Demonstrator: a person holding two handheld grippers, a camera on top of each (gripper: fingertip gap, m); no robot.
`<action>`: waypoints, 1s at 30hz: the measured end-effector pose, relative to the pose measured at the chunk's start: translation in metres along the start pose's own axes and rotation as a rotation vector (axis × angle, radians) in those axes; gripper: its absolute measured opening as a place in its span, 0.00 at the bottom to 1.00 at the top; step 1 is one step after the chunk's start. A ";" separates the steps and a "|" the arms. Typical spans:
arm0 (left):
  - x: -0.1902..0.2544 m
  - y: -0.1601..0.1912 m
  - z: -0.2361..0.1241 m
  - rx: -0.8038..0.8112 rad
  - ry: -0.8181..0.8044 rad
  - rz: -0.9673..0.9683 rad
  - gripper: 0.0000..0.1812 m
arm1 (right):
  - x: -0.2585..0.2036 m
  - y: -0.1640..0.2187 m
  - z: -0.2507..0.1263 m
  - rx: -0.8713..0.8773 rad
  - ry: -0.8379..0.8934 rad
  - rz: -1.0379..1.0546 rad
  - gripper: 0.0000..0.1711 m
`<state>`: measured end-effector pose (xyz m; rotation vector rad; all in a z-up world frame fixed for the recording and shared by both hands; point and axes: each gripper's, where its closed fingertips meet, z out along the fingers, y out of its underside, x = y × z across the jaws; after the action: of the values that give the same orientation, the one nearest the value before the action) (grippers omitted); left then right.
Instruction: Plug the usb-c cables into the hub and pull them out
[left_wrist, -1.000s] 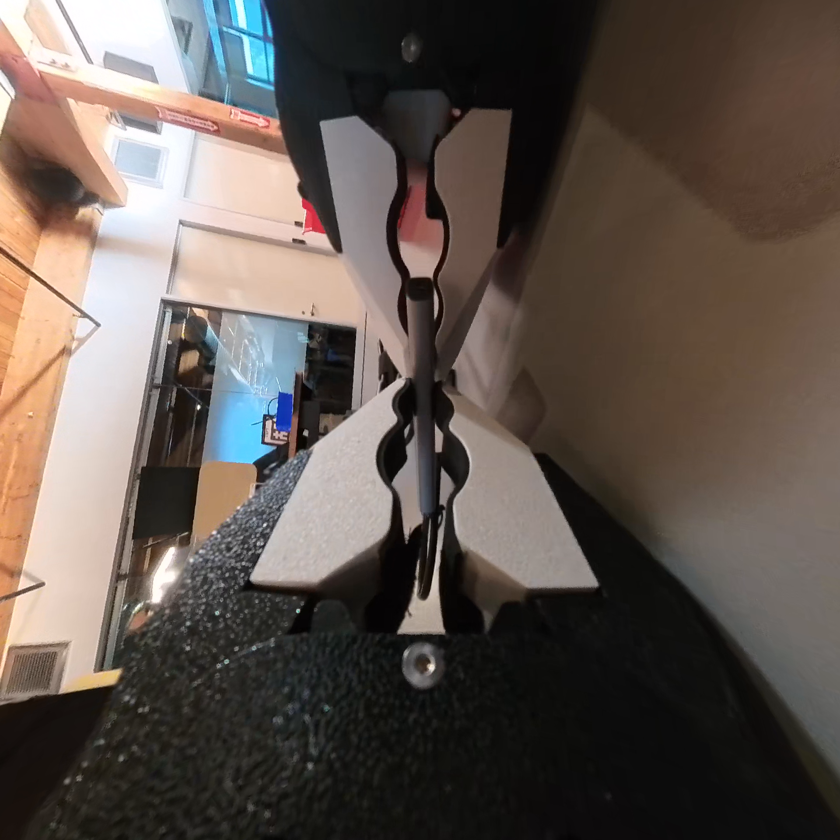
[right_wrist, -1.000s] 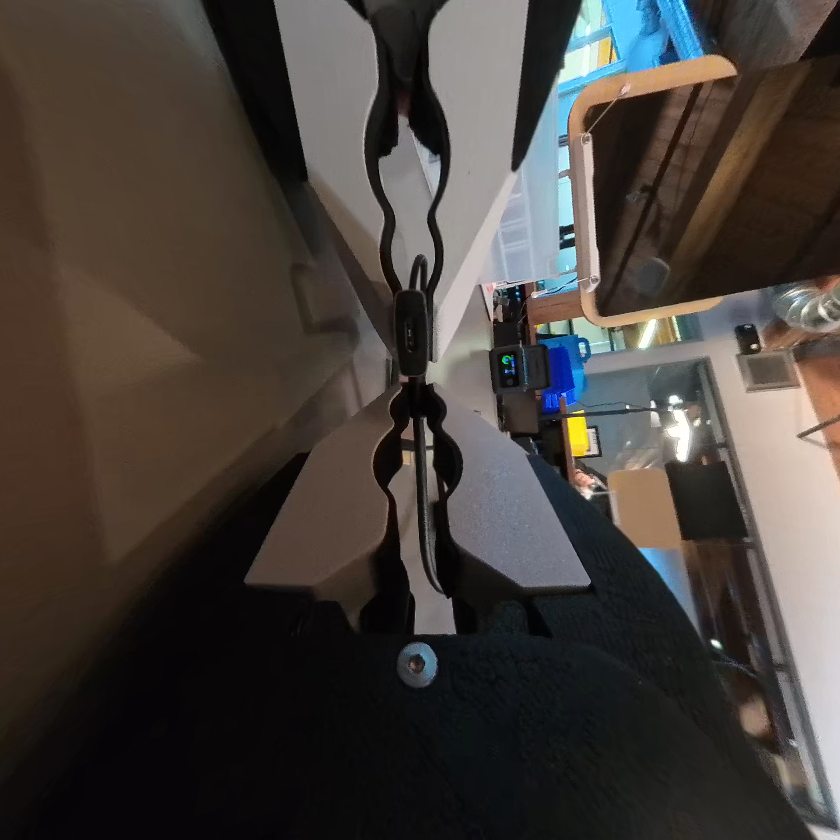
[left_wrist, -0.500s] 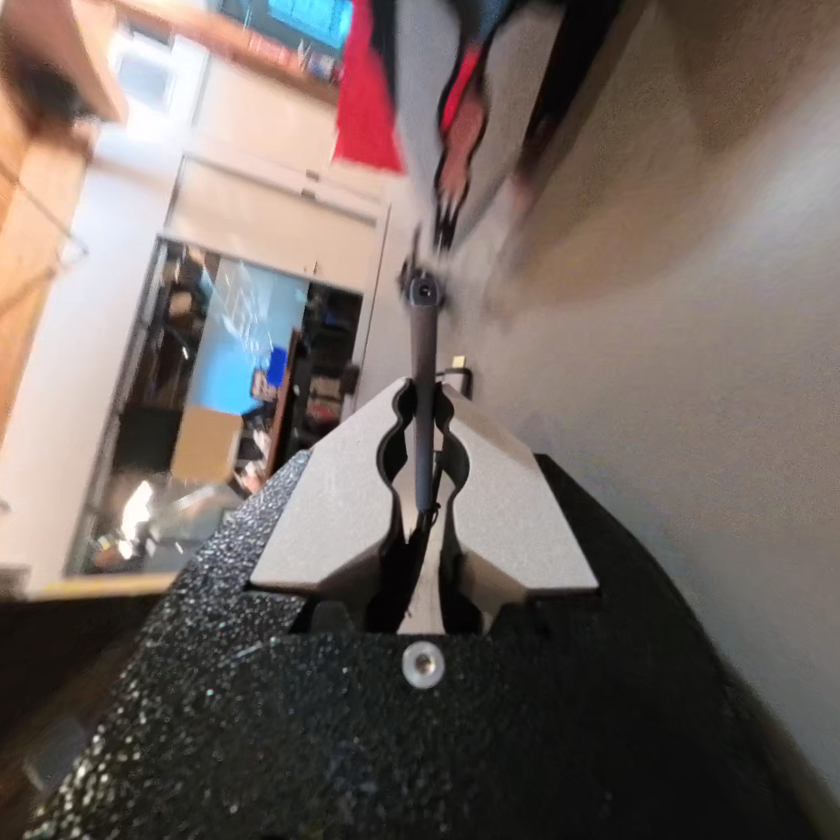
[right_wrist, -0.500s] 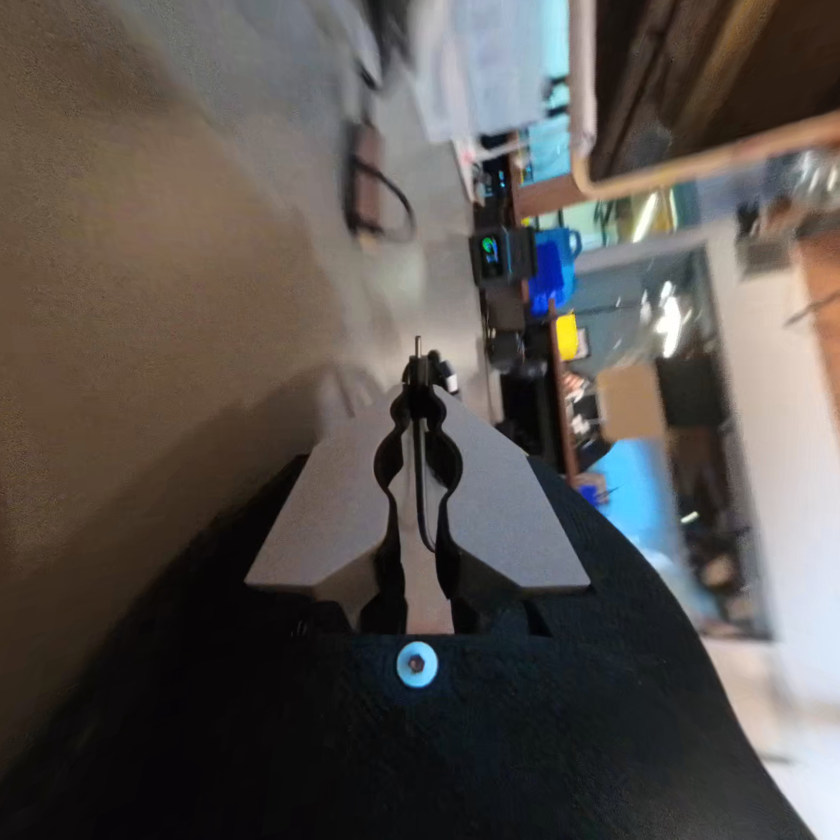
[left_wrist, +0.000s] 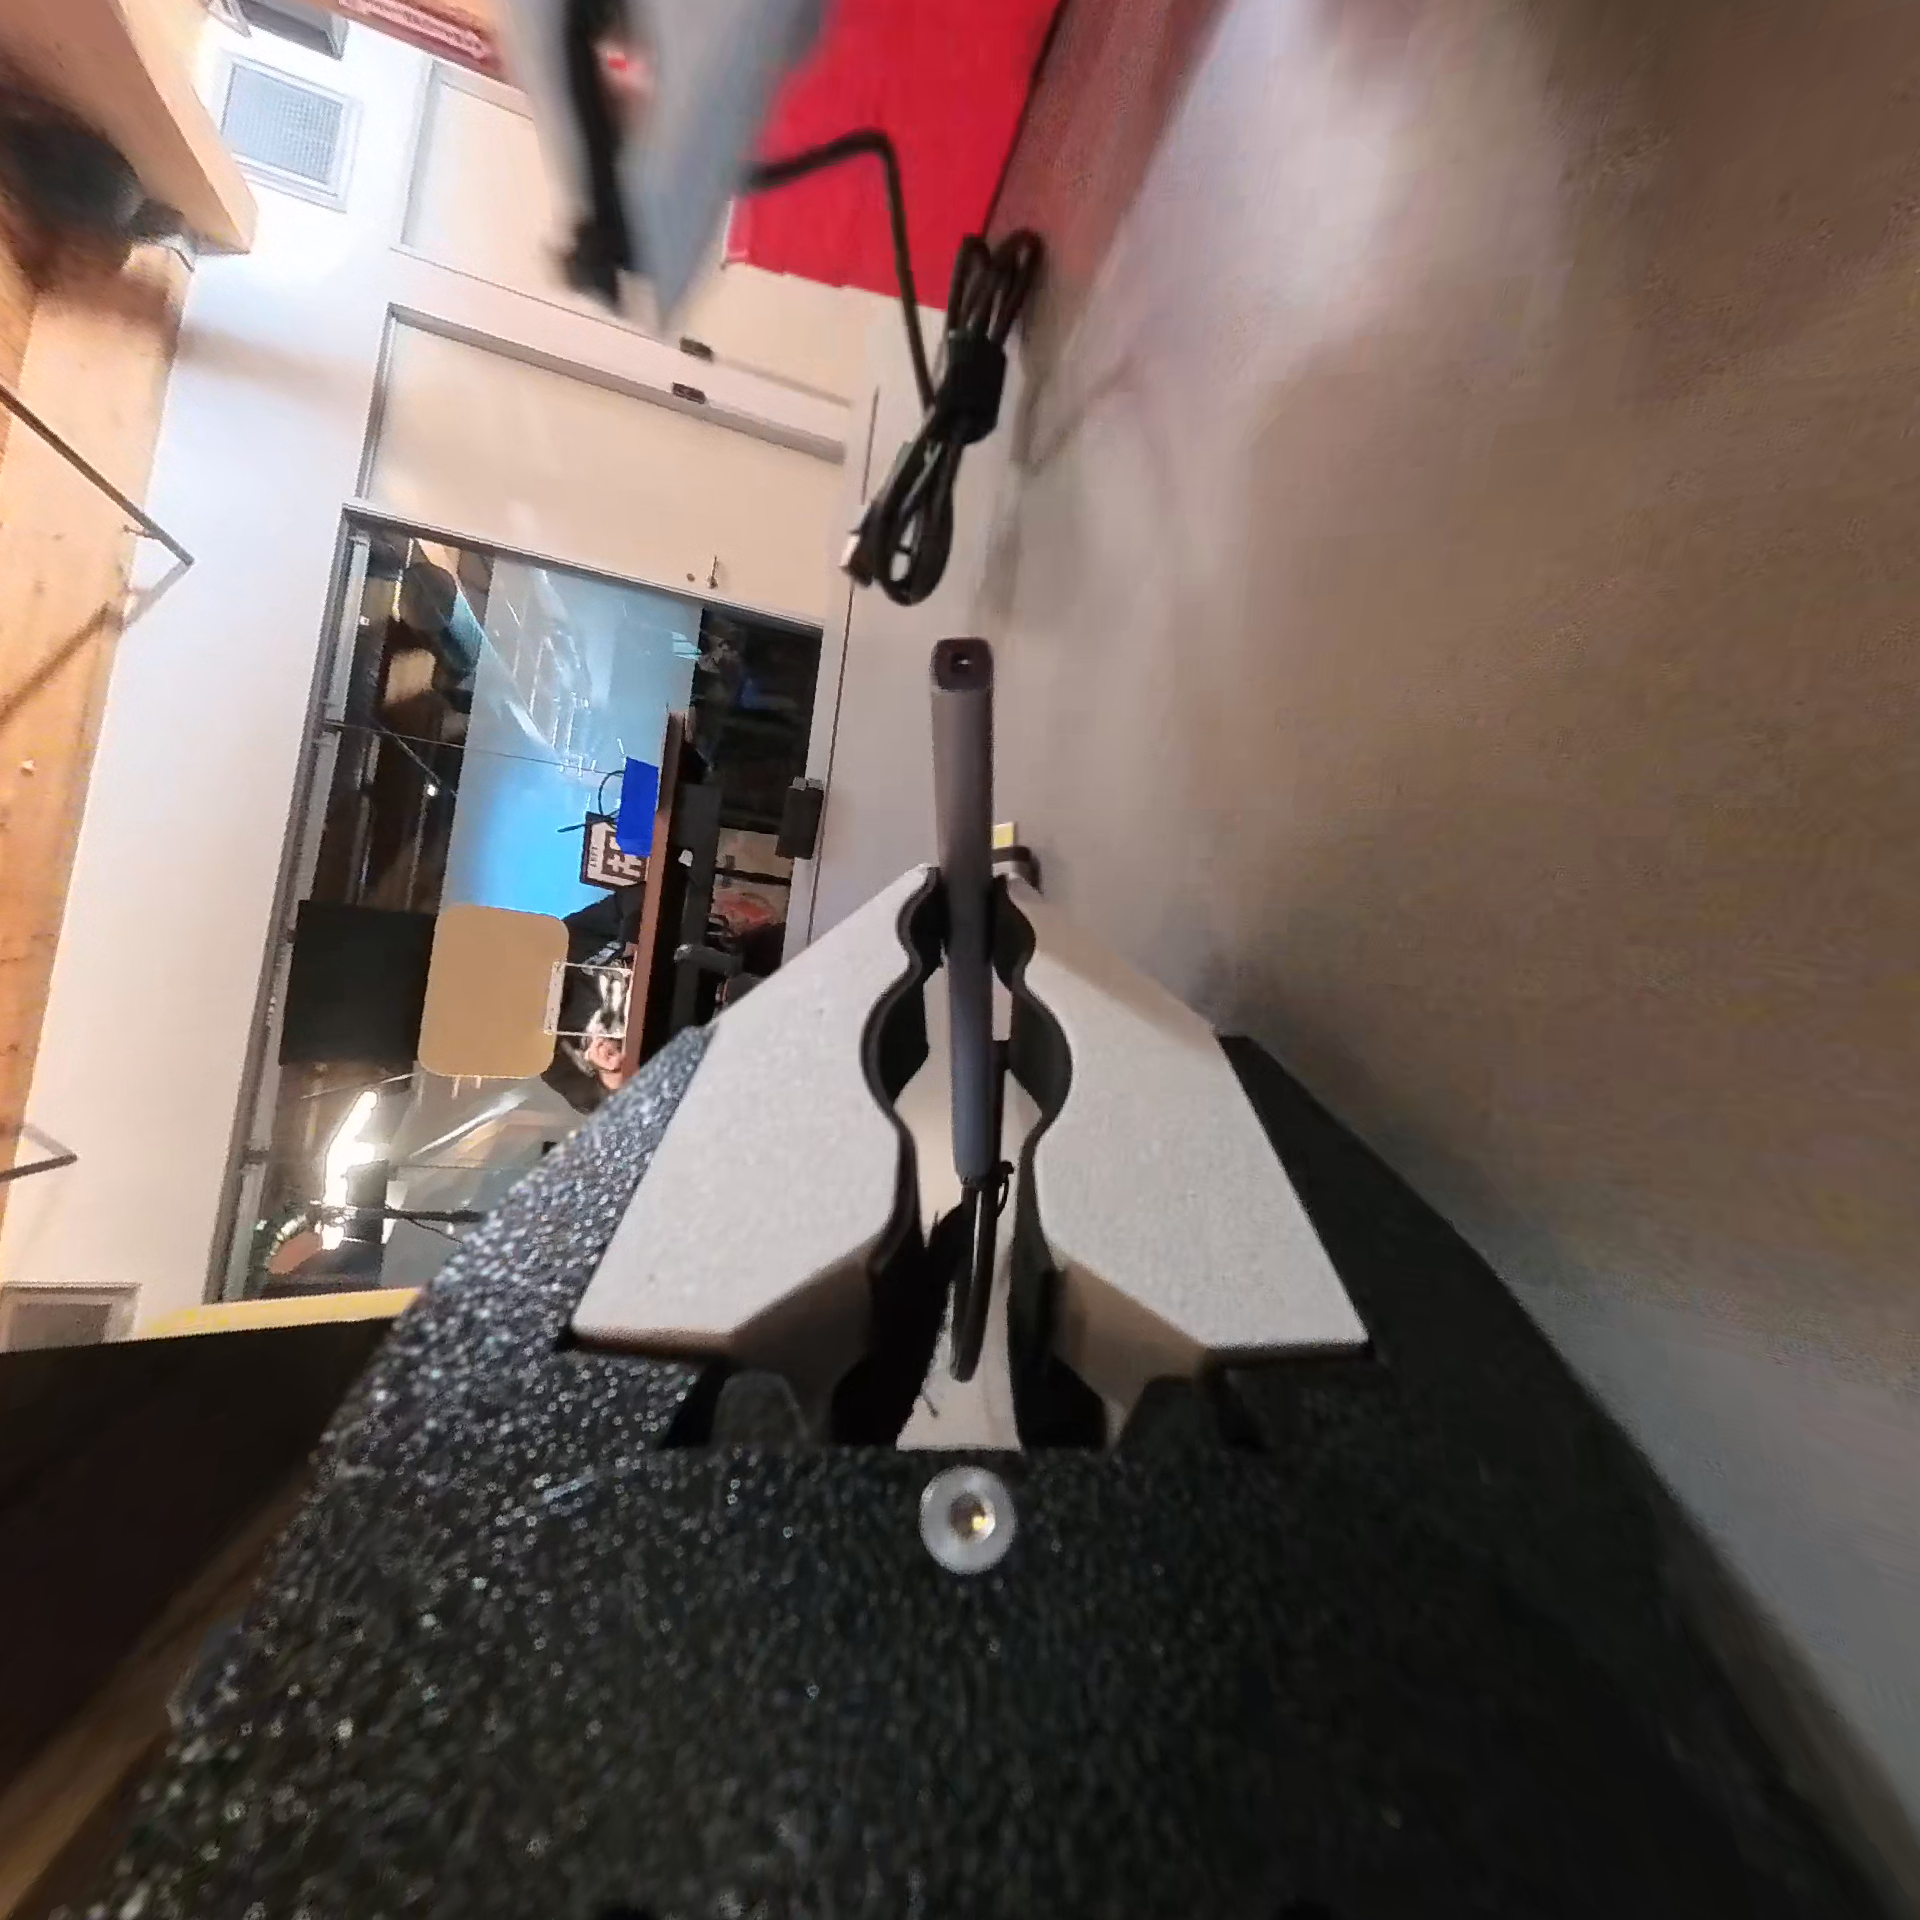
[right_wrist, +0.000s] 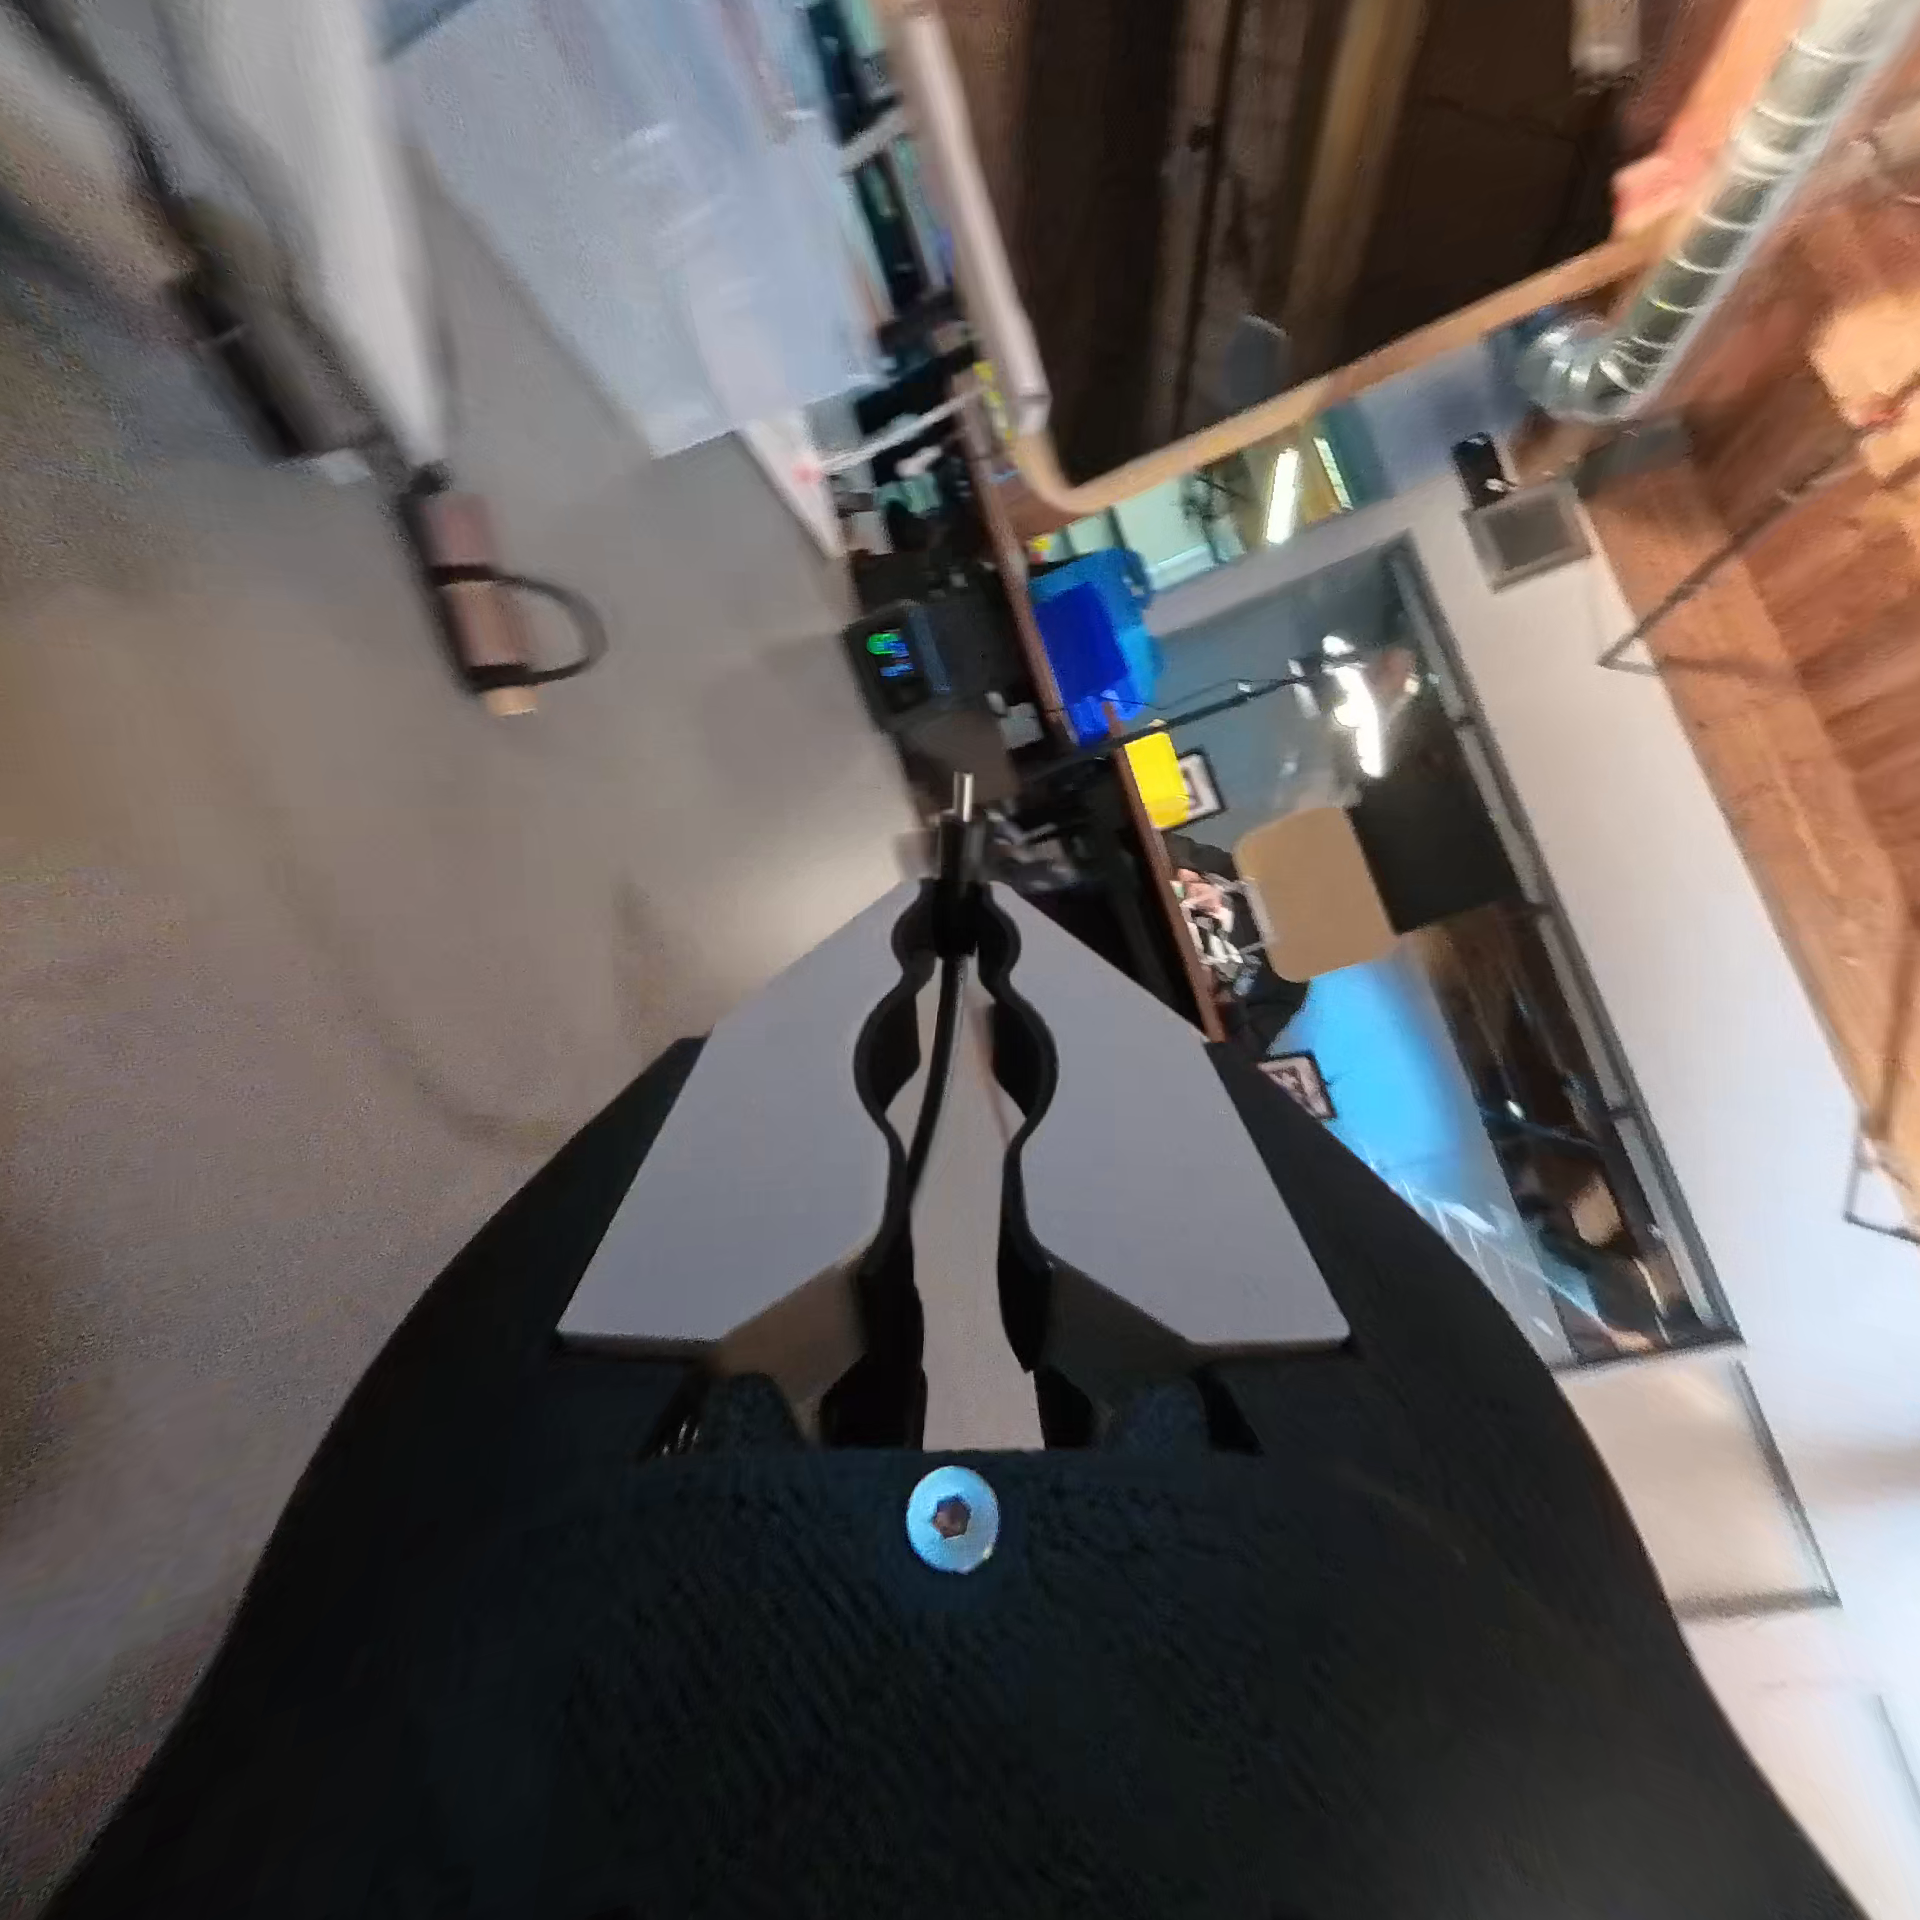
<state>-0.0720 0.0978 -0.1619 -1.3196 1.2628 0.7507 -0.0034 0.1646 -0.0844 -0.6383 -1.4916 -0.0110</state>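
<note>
Both views are rolled sideways. My left gripper (left_wrist: 966, 909) is shut on a slim dark-grey hub (left_wrist: 961, 790), seen edge-on. The hub sticks out past the fingertips with its port end free in the air. My right gripper (right_wrist: 961, 920) is shut on the black usb-c cable (right_wrist: 935, 1049); its plug (right_wrist: 964, 831) pokes out of the tips with the metal end bare. The right gripper also shows blurred at the top of the left wrist view (left_wrist: 639, 156), well apart from the hub. A bundled black cable (left_wrist: 935, 426) lies on the grey table (left_wrist: 1507, 727).
A small brownish adapter with a looped black lead (right_wrist: 488, 613) lies on the table (right_wrist: 260, 883). A device with a lit screen (right_wrist: 904, 665) and blue bins (right_wrist: 1091, 634) stand past the table's far edge. A red thing (left_wrist: 883, 135) lies behind the bundled cable.
The grippers stood tip to tip with the plug at the hub's end. They have pulled apart: the plug is out of the hub and each gripper still holds its own part.
</note>
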 end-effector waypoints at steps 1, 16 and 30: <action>0.000 0.000 0.000 0.000 -0.003 0.010 0.04 | 0.022 -0.004 -0.006 -0.004 0.037 0.019 0.03; 0.003 0.003 0.001 -0.012 -0.002 0.055 0.04 | 0.221 0.053 -0.167 -0.189 0.366 0.348 0.02; 0.002 0.005 -0.002 -0.013 -0.007 0.076 0.04 | 0.131 0.171 -0.181 -0.633 -0.075 0.602 0.07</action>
<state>-0.0765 0.0964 -0.1652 -1.2841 1.3110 0.8170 0.2432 0.2841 -0.0208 -1.5963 -1.3080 0.0059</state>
